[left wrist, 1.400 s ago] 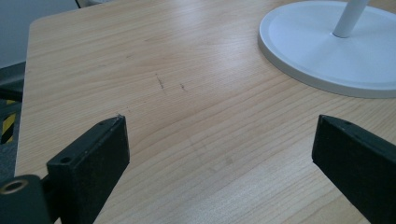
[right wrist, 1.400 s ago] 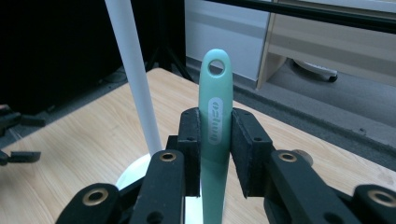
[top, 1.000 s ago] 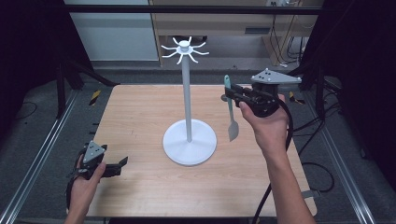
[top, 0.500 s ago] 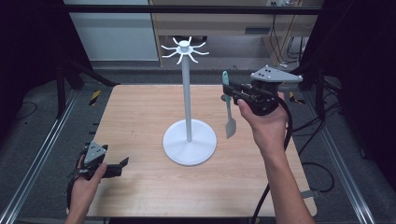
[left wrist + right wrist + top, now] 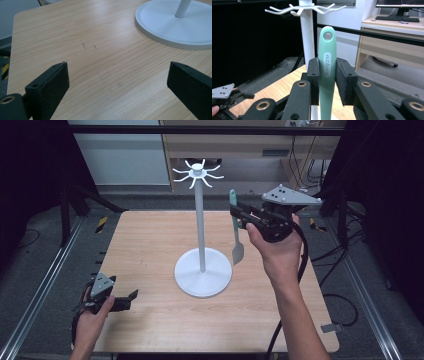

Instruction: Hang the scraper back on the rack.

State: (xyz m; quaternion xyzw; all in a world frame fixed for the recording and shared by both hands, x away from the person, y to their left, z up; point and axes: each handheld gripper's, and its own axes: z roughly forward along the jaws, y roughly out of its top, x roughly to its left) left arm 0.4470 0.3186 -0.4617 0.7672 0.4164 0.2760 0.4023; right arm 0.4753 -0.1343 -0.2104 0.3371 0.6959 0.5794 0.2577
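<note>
Item: spatula, mint-green handle, grey-white blade. Location: right of centre in the high view, hanging upright above the tabletop, blade down, just right of the rack's pole and clear of it.

Holder: right gripper, fingers clenched on the handle's upper part. In the right gripper view the handle stands between the pads, its hanging hole above them and free.

Companion piece: white hook rack, round base, tall pole, a ring of upturned hooks at the top centre of the high view.

Left gripper: lower left of the high view, low over the tabletop, fingers released and wide apart, nothing between them.

Step in hand (judged): carrying the spatula up to the rack for hanging.

Next move calls for: raising the handle until its hole is level with a hook tip, lining the hole up with one prong, threading it on, then letting go. The hole looks small against the prongs, though how closely they match is hard to tell from here.

Appearance: slim, smooth handle with embossed lettering in an oval; flat blade tapering wider toward its lower edge.
</note>
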